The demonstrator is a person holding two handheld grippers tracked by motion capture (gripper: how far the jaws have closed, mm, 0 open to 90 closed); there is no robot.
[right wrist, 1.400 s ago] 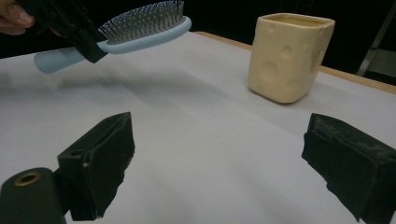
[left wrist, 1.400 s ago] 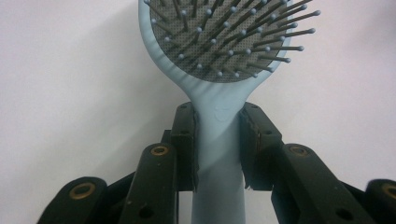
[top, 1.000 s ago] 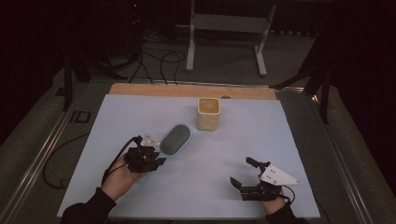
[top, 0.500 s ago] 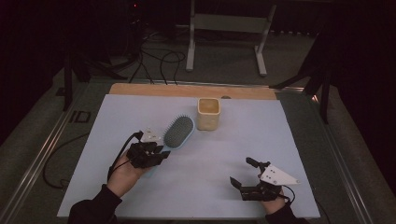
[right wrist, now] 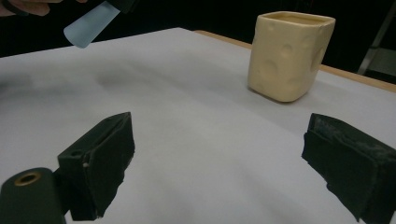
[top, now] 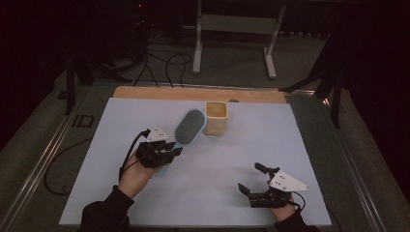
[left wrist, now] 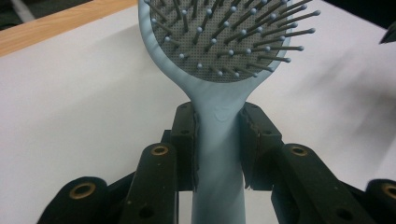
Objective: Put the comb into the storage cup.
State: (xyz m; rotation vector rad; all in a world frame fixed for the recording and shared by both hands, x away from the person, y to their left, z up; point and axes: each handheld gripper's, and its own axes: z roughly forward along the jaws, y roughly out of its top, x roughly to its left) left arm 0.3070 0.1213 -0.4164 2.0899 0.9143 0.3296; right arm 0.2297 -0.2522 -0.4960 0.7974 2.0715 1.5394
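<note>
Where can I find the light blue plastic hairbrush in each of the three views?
High view: the light blue plastic hairbrush is left of centre, held in the left gripper.
Left gripper view: centre, handle clamped, bristles at top.
Right gripper view: handle end at top left.
Shared landmark: the cream ceramic cup.

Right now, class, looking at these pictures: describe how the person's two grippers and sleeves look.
Both the left gripper and the right gripper are black linkages with brass-ringed pivot holes and two blocky black jaws with worn pads. Each carries a pale grey three-cornered plate on top, and a black cable trails from the left one. The sleeves are dark.
</note>
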